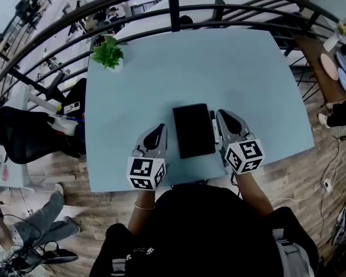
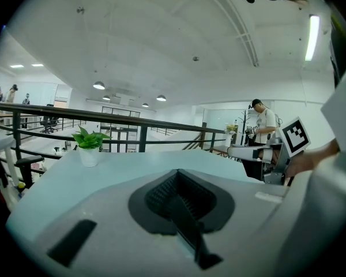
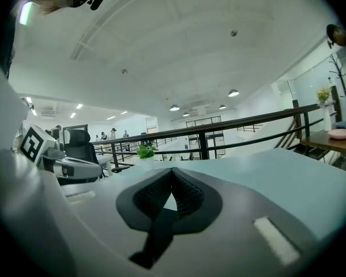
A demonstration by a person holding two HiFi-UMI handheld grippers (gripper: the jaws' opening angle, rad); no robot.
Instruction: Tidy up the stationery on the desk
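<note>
The person's black-sleeved torso (image 1: 202,229) filled the bottom of the head view, and just beyond it both grey two-jaw grippers hung over the near edge of the pale blue counter (image 1: 248,68); the left gripper (image 1: 159,129) had its jaws pressed together on nothing, as its own view showed, and the right gripper (image 1: 224,115) was likewise closed and empty; between them, near the front edge, lay the flat black rectangular case (image 1: 193,130), apart from the left gripper and nearer the right; a slim dark pen-like stick (image 1: 213,124) lay along the case's right side, just beside the right gripper, though it was too small to name surely; the only other thing on the counter was a leafy green plant in a white pot (image 1: 108,53) at the far left corner. Judged from that, the tidying looked close to finished: no other loose stationery showed, and the slim stick beside the case seemed the one piece left to put away; whether the case was shut I could not tell.
</note>
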